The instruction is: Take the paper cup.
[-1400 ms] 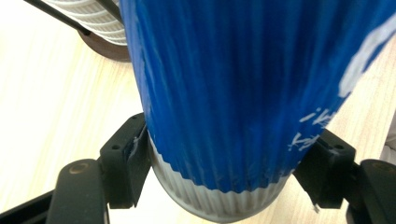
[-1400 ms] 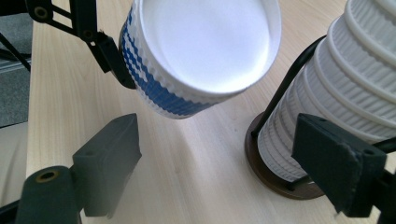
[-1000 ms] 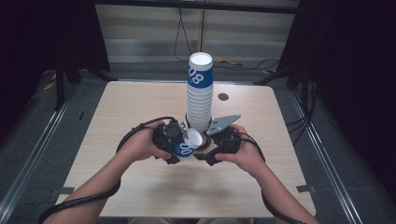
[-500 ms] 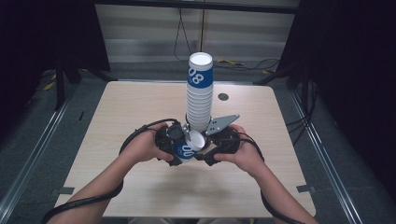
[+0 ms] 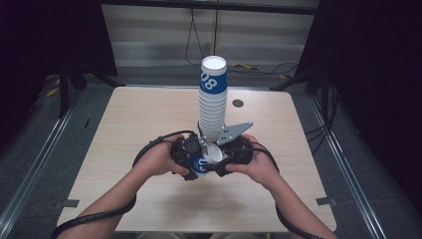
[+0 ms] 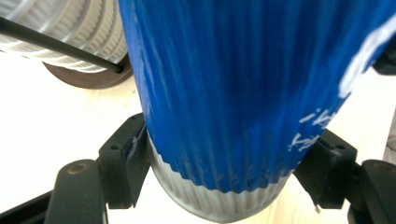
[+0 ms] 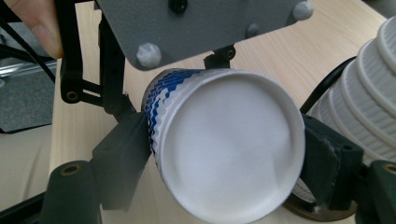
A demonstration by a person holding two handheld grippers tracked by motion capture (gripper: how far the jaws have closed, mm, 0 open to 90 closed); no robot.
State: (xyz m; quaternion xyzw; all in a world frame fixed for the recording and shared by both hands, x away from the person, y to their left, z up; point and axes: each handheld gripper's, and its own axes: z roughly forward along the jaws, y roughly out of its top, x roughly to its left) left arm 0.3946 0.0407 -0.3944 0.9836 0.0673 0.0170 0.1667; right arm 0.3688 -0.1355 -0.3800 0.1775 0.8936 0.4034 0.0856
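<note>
Little moved since a second ago: both claws still pressed together low at the front of the desk [image 5: 124, 129], the single cup between them tipped slightly further on its side.

Blue-and-white ribbed paper cup [image 5: 205, 160] held off the desk surface, lying roughly sideways, just in front of the tall stack of cups [image 5: 213, 99]. Left claw [image 5: 191, 159] clamped on the cup's blue body [image 6: 233, 93], a black jaw pressing each side near the white band at its narrow end. Right claw [image 5: 226, 158] clamped on the same cup, jaws gripping either side near its white closed bottom [image 7: 229, 149], which faces that claw's camera. Grey three-cornered plate [image 7: 196, 23] of the other claw just above the cup in the right gripper view.

Stack standing upright near the desk's middle, topmost cup blue with white lettering, its brown base [image 6: 88, 77] seen just behind the held cup. Small dark round spot [image 5: 238, 103] on the desk right of the stack. Left hand [image 5: 157, 160] and right hand [image 5: 256, 164] wrapped around the claws, cables looping back toward the forearms.
</note>
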